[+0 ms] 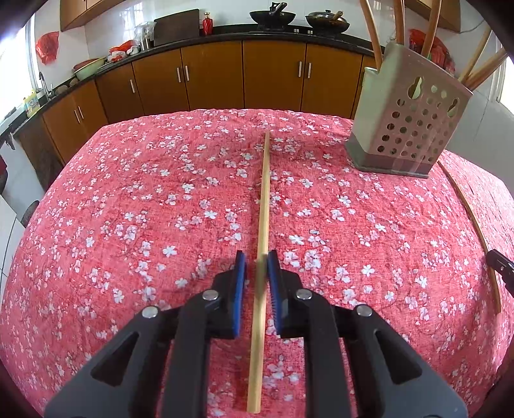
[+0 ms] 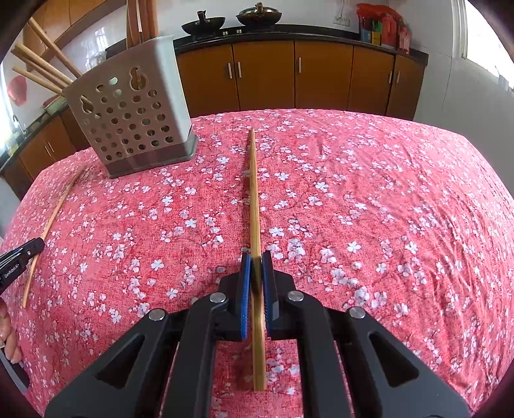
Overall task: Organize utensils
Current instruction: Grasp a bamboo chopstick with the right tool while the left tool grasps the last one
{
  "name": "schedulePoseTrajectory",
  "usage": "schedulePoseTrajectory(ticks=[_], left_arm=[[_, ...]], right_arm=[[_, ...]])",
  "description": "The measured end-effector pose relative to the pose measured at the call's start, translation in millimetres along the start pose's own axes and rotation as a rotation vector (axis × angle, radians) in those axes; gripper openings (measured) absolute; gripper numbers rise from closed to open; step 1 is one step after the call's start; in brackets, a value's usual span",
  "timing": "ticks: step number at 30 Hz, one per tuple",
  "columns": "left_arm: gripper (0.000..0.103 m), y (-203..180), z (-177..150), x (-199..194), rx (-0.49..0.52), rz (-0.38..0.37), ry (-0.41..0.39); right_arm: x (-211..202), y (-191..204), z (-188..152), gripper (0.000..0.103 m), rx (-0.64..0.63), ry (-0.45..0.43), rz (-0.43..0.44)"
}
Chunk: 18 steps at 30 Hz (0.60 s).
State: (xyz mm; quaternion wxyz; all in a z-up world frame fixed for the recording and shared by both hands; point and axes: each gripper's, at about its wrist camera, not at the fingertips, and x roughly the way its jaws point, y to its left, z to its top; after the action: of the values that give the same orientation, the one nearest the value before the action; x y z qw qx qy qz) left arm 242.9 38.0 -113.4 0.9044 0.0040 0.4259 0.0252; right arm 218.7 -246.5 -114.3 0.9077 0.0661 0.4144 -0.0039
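A pale wooden chopstick (image 1: 265, 193) lies lengthwise between the blue pads of my left gripper (image 1: 257, 257). It rests against the right pad, with a gap to the left pad, so the jaws stand slightly open. My right gripper (image 2: 256, 257) is shut on a second, darker chopstick (image 2: 253, 193) that points away over the cloth. A perforated beige utensil holder (image 1: 408, 112) (image 2: 135, 109) with several chopsticks standing in it sits on the table between the two grippers, farther back. Each view catches the other gripper's tip (image 1: 496, 260) (image 2: 32, 249) and its chopstick (image 1: 472, 218) (image 2: 51, 222) at the edge.
The table wears a red cloth with white blossoms (image 1: 144, 209) (image 2: 385, 209). Its far edge drops toward brown cabinets (image 1: 273, 74). Woks (image 1: 273, 16) stand on the dark counter behind. A person's hand (image 2: 9, 337) shows at the left edge of the right wrist view.
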Motion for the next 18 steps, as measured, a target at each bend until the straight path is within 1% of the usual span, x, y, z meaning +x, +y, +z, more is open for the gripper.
schedulePoseTrajectory(ticks=[6,11,18], left_arm=[[0.017,0.4,0.1,-1.3,-0.009,-0.011,-0.001],[0.017,0.8,0.3,-1.2,-0.009,-0.010,0.000],[0.017,0.2,0.3,-1.6,-0.010,-0.010,0.000]], right_arm=[[-3.2,-3.5,-2.1,0.009,0.001,-0.001,-0.002],[-4.4,2.1,-3.1,0.009,-0.009,-0.002,-0.016],[-4.4,1.2,-2.6,0.009,-0.007,-0.001,-0.011]])
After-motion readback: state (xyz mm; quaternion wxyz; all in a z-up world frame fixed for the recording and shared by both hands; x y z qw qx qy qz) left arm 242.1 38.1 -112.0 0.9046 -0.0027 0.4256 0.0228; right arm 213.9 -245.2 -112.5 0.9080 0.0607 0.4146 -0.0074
